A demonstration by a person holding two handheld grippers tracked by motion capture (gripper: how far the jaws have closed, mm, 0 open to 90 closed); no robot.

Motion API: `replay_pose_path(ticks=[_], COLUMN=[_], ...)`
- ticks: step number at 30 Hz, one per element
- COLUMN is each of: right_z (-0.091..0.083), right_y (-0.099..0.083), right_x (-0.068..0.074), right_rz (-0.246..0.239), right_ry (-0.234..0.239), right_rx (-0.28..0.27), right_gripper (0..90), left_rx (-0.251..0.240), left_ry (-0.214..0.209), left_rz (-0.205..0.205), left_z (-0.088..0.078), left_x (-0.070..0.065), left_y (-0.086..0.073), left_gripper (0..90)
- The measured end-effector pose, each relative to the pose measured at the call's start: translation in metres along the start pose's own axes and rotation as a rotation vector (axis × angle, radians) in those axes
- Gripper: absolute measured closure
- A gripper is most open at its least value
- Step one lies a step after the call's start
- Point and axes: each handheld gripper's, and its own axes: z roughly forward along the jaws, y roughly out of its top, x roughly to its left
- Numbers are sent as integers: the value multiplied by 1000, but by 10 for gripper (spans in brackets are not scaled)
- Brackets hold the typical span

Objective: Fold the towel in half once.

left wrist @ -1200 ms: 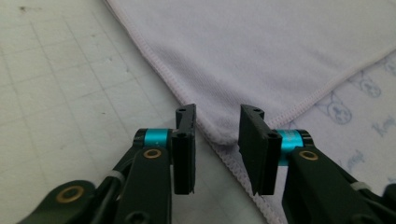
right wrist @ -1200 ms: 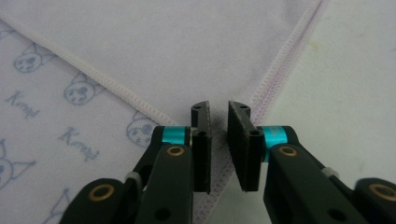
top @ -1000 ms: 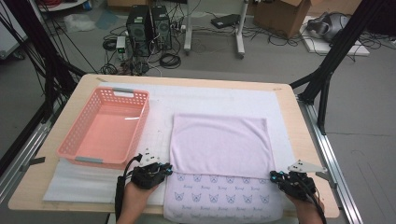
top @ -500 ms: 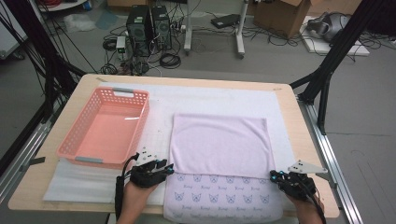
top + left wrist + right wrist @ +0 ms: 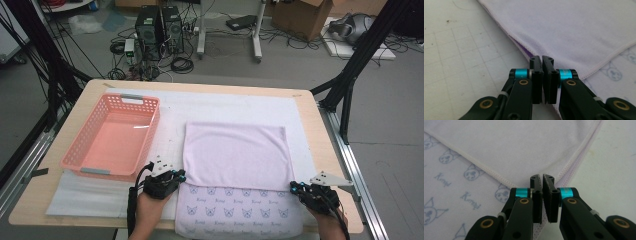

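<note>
Jaws of the left gripper [image 5: 176, 174], having just flicked apart and snapped closed, now pinch the folded towel [image 5: 235, 157] at its seven-o'clock corner, while the right gripper [image 5: 295, 186], pressed together, bites the five-o'clock corner, so another fold looks ready.

Basket [image 5: 112, 137] left of folded towel [image 5: 235, 155], both on mat [image 5: 225, 107], grippers at towel's near corners
</note>
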Motion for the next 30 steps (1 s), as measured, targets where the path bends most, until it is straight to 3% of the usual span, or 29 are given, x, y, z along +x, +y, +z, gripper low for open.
replay_pose_path(ticks=[9, 13, 17, 22, 26, 30], right_z=[1, 3, 4, 4, 2, -3], right_y=[0, -1, -1, -1, 0, 0], right_x=[0, 0, 0, 0, 0, 0], right_rz=[-1, -4, -4, -3, -4, 2], right_ry=[5, 5, 6, 7, 5, 9], right_rx=[13, 22, 21, 21, 13, -3], right_gripper=[859, 859, 858, 857, 857, 859], left_rx=[7, 9, 46, 33, -12, -24], left_ry=[-13, -12, 12, 22, -12, -44], left_rz=[7, -6, 7, 10, -18, -59], left_z=[4, 7, 11, 11, 2, -8], left_x=[0, -1, -2, -4, -4, -2], left_y=[0, 1, 0, 1, 3, -1], left_gripper=[825, 739, 826, 870, 870, 871])
